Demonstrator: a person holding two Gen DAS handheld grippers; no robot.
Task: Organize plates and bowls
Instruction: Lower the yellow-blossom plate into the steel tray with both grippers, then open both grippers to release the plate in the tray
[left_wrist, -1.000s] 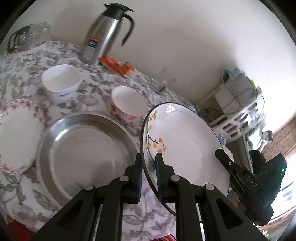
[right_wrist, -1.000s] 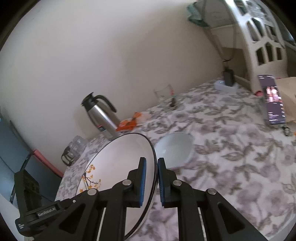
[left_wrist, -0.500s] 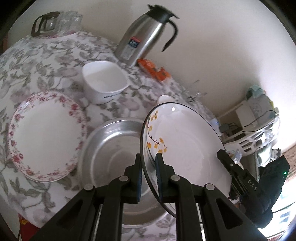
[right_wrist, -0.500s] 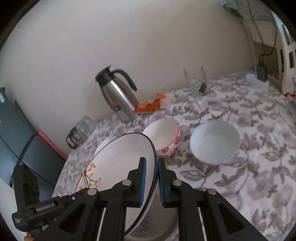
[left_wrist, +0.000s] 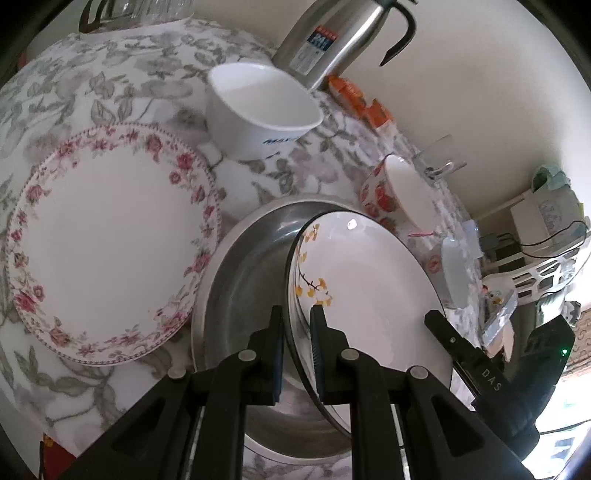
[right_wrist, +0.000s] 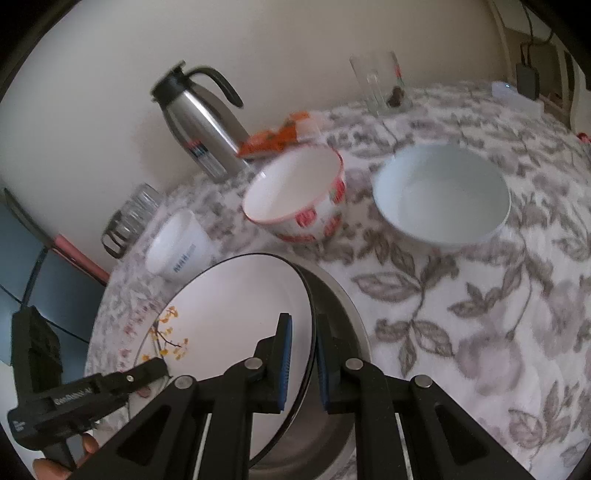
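Observation:
Both grippers hold one white plate with a black rim and a yellow leaf sprig (left_wrist: 369, 280) (right_wrist: 236, 317). My left gripper (left_wrist: 297, 321) is shut on its near-left rim; my right gripper (right_wrist: 303, 332) is shut on the opposite rim. The plate hangs tilted just over a steel pan (left_wrist: 251, 280) (right_wrist: 332, 306). A pink-flowered plate (left_wrist: 110, 236) lies left of the pan. A white bowl with blue lettering (left_wrist: 258, 110) (right_wrist: 177, 243), a red-patterned bowl (left_wrist: 395, 192) (right_wrist: 295, 192) and a plain white bowl (right_wrist: 439, 192) stand behind the pan.
A steel thermos jug (left_wrist: 332, 37) (right_wrist: 199, 122) stands at the wall with orange packets (right_wrist: 277, 136) beside it. A clear glass (right_wrist: 376, 81) and a glass pitcher (right_wrist: 129, 218) sit at the table's far edges. The flowered tablecloth (right_wrist: 480, 314) lies bare at the right.
Both grippers have come down and forward with the plate, which now hangs low over the steel pan. The flowered plate and bowls look larger and closer.

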